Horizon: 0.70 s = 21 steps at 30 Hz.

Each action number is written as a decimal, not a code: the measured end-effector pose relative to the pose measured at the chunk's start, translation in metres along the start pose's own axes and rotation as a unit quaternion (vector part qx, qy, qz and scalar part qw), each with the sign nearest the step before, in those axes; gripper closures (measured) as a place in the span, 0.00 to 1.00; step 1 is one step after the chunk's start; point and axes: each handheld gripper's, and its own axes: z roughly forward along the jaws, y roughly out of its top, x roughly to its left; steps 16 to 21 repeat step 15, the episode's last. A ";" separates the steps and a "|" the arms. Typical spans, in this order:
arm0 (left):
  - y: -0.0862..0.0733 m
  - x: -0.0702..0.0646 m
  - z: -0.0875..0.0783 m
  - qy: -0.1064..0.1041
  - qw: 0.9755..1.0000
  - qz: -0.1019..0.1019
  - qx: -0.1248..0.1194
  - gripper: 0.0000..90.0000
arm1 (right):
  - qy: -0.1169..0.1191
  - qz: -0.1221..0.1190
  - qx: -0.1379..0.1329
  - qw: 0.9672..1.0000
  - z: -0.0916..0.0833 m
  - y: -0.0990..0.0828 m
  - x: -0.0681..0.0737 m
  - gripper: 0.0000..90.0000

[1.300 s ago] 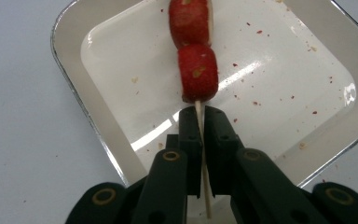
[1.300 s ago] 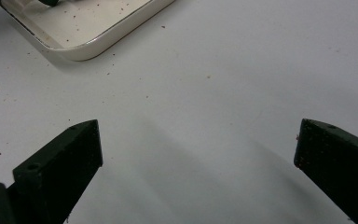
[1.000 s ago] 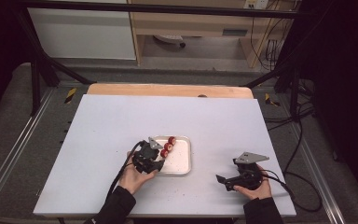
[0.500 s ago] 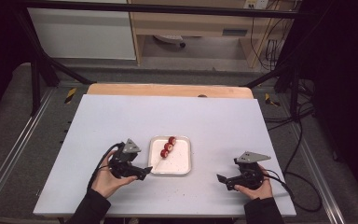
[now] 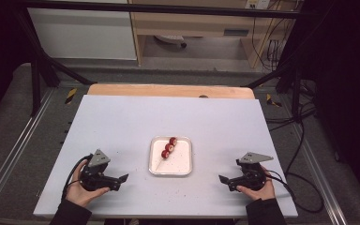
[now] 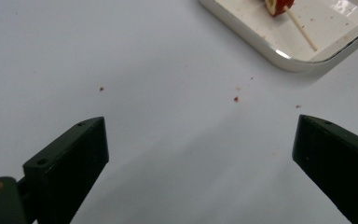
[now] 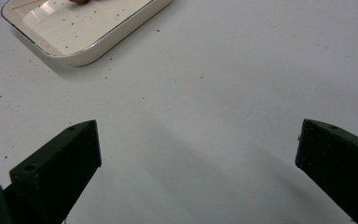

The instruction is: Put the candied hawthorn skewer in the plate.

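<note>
Now the left hand-held gripper (image 5: 122, 178) rests low on the white counter (image 5: 122, 122), its jaws having just been opening and now spread wide with nothing between them. Opposite, the right hand-held gripper (image 5: 225, 179) also gapes wide and empty. Between them, the fruit skewer (image 5: 168, 150) lies in the white tray (image 5: 180, 169).

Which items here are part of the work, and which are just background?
Part of the work: skewer with red pieces; white tray holding it; left gripper and right gripper, both open and empty.

Background: table; crumbs; cabinet; cables.
</note>
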 end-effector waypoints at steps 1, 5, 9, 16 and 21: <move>-0.005 0.002 -0.001 0.002 1.000 -0.003 -0.002 0.04 | 0.000 0.001 0.000 1.000 0.000 0.000 0.000 0.01; -0.017 0.009 -0.001 0.000 1.000 -0.015 -0.010 0.04 | 0.002 0.001 0.004 1.000 0.000 -0.001 0.000 0.01; -0.020 0.011 -0.001 -0.003 1.000 -0.013 -0.015 0.04 | 0.004 0.002 0.004 1.000 0.001 -0.001 0.001 0.01; -0.019 0.011 0.001 -0.002 1.000 -0.014 -0.016 0.04 | 0.007 0.002 0.003 1.000 0.001 -0.001 0.000 0.01; -0.019 0.011 0.001 -0.002 1.000 -0.014 -0.016 0.04 | 0.007 0.002 0.003 1.000 0.001 -0.001 0.000 0.01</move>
